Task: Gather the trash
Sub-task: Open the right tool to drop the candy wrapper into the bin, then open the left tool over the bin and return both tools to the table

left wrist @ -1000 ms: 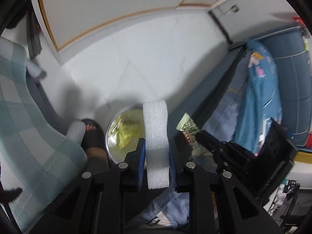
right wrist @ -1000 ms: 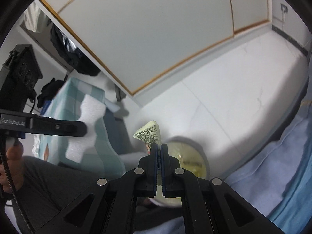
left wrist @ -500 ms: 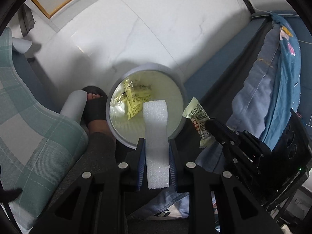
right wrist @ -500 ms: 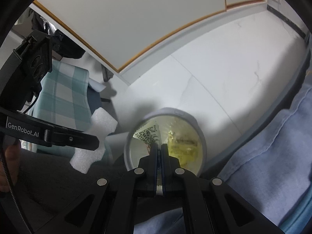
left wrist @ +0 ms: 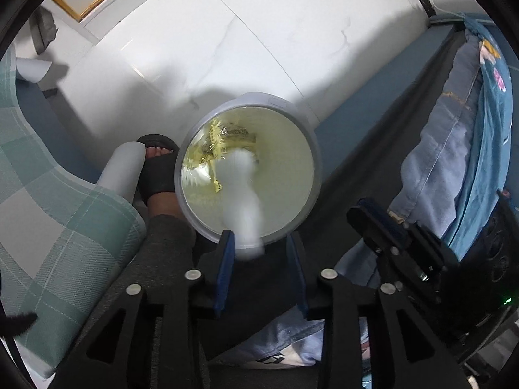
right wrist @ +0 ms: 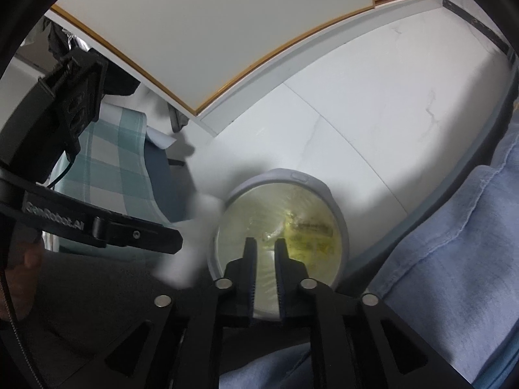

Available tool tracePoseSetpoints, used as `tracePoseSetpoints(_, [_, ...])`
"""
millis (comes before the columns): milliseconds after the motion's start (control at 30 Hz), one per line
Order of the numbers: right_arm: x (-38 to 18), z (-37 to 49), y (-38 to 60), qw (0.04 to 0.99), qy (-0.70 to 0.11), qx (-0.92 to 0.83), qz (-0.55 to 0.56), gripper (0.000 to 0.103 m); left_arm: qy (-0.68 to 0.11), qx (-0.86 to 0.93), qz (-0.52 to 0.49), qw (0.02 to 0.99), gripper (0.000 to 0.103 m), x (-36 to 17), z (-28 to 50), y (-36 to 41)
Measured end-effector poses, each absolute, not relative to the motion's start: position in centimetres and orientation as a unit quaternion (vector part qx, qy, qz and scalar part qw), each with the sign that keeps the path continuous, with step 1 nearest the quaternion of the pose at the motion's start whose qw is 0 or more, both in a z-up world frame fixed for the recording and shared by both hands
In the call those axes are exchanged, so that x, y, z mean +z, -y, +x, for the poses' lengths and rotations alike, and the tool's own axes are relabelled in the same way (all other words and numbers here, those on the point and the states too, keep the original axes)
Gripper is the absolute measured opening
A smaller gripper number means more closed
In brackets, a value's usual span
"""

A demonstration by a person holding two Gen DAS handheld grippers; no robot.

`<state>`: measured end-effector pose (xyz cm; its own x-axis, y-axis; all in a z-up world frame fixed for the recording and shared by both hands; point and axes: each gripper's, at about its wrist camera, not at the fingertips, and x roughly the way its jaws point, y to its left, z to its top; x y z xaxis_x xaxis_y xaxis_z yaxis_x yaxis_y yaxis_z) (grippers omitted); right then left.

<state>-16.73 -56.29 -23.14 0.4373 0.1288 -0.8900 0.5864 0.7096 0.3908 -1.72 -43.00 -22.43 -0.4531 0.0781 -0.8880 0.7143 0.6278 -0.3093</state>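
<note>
Bin [left wrist: 309, 149] sitting on the white tile floor [left wrist: 227, 48], its round grey rim facing both cameras, yellowish liner inside. Yellow wrapper [left wrist: 227, 139] lying at the bottom, toward the far left of the well.

Left gripper [left wrist: 259, 246] hanging over the near edge of the rim. Its fingers [left wrist: 223, 259] have just been opening and are standing spread, blue pads apart. White foam piece [left wrist: 241, 194], blurred, showing between and beyond the pads over the bin's mouth; it is lying close to the left pad, well clear of the right one, and no pad is pressing on it. In the right wrist view the same foam [right wrist: 191, 240] is appearing as a white smear just outside the bin's left rim, below the left gripper's black bar; whether it is inside the rim line cannot be told from there.

Right gripper [right wrist: 264, 259] pointing down into the bin [right wrist: 337, 207]. Its fingers [right wrist: 249, 269] have just been opening too, now standing a narrow slot apart with nothing between them; only liner showing through the gap. Printed wrapper not made out apart from the yellow litter [right wrist: 308, 233] at the bottom.

Room around the rim: person's sandalled foot [left wrist: 159, 168] touching the bin's left side, dark trouser leg [left wrist: 168, 243] running up to its near edge. Checked cushion [left wrist: 48, 210] further left. Blue bed frame edge [left wrist: 373, 113] passing just beside the right rim, blue bedding [left wrist: 438, 162] above it. Far side of the bin opening onto bare floor up to the wall skirting.
</note>
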Motion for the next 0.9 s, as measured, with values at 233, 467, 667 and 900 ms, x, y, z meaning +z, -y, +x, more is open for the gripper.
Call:
tracePoseSetpoints(233, [-21.8,-17.4,57.0,0.776,-0.495,-0.169,0.352,0.038,-0.770,-0.335,0.257,0.479,0.057,-21.8,-1.0,42.7])
tracePoseSetpoints(467, [-20.2,-17.9,57.4,0.786,-0.477,-0.181,0.348,0.046,-0.745,-0.335,0.242,0.524,0.062,-19.4,-0.2,42.4])
tracePoseSetpoints(667, [-18.2,-18.4,57.7,0.788,-0.463,-0.199,0.353,0.050,-0.684,-0.343,0.238,0.598,0.063,-15.4,1.0,42.2])
tracePoseSetpoints(900, [-12.5,-18.8,57.0,0.839,-0.393,-0.181,0.331,0.060,-0.563,-0.358,0.223,0.711,0.063,-7.2,3.4,41.9])
